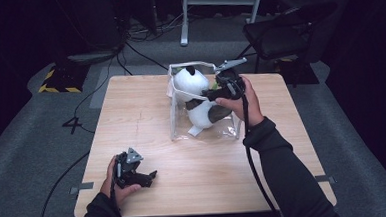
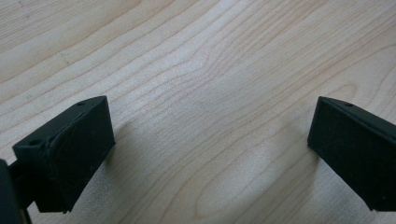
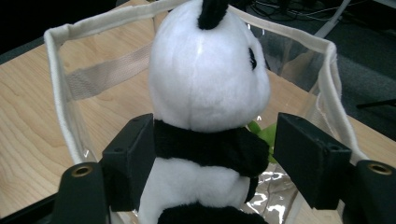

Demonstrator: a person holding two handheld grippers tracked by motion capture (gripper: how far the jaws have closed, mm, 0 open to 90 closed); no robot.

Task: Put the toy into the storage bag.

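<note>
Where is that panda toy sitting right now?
The panda toy stands upright inside the clear bag at the table's far middle, between the right gripper's jaws. A gap shows beside one jaw.

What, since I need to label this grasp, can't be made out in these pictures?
- Grip: in the right gripper view, the panda hides the pad faces of the right gripper, so it is unclear whether they press on it or only flank it.
- Green thing behind the panda: mostly hidden by its body, so I can't tell what it is.
- Panda's legs: cut off by that view's bottom edge, and partly covered by the hand in the high view.
</note>
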